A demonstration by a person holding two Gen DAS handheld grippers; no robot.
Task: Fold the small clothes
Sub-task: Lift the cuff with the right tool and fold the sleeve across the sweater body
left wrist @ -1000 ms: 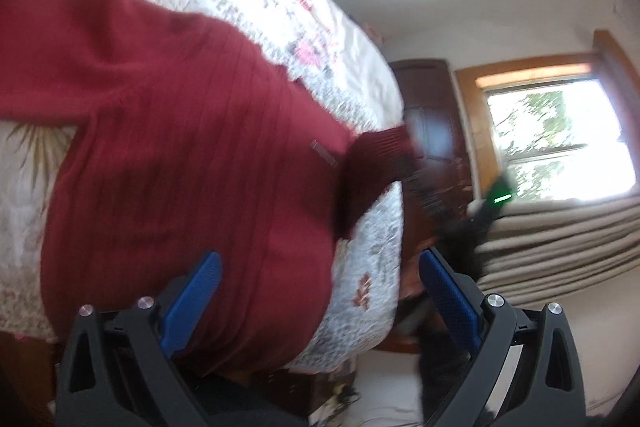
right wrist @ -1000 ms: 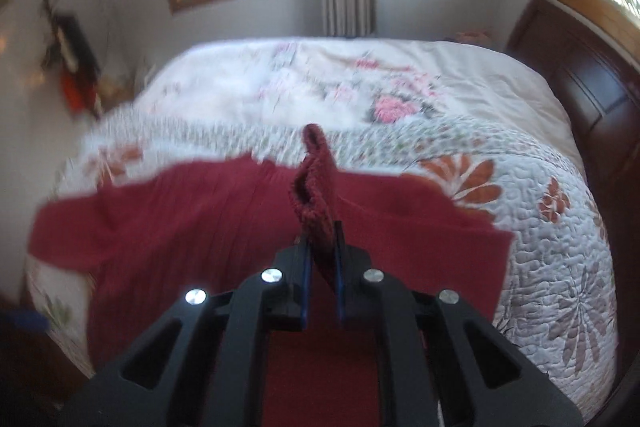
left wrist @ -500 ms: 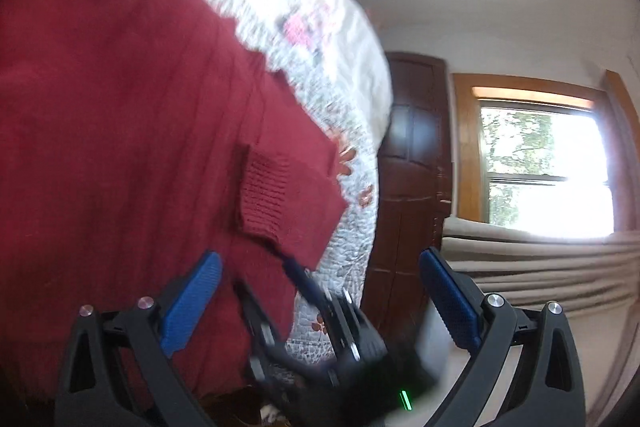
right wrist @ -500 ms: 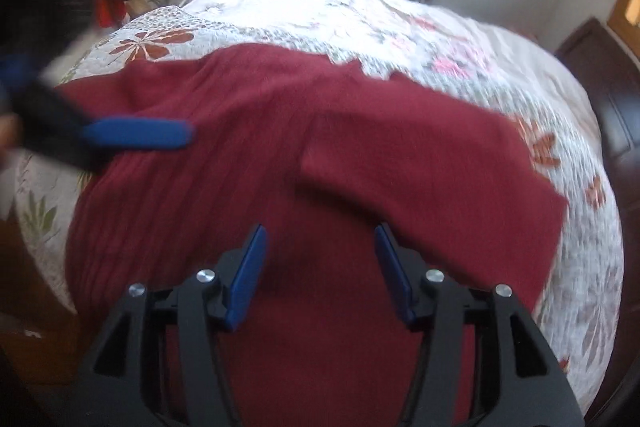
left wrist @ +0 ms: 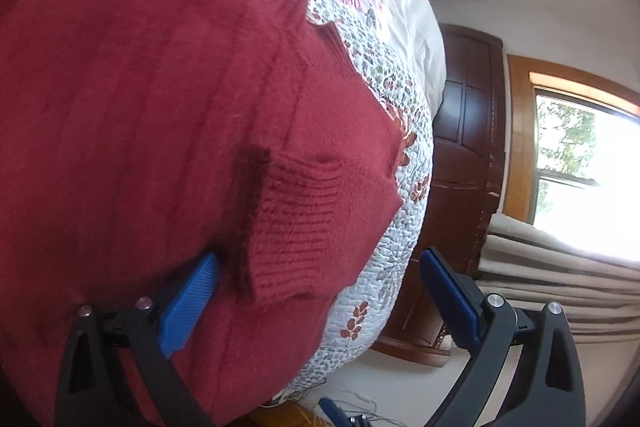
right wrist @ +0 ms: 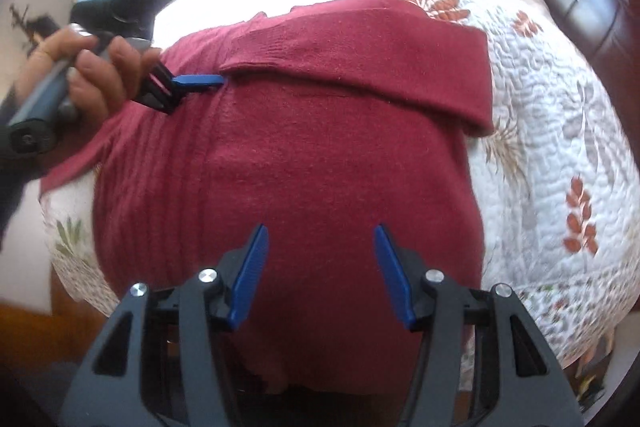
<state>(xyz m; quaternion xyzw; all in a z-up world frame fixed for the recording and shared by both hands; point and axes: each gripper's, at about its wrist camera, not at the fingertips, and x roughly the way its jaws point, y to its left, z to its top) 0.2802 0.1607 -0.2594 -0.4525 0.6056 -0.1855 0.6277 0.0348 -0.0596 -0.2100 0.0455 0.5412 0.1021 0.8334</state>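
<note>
My left gripper is spread wide, one blue finger at the folded sleeve's cuff — a hand wraps its handle. My right gripper hovers, jaws apart (holding nothing), over the red sweater lying on the quilted bed. No readable writing.

This is looking like a bedroom in a home: a bed is wearing a quilted floral bedspread, with a dark wooden headboard standing at its end. Beside the headboard, daylight is coming through a wood-framed window above gathered beige curtains.
</note>
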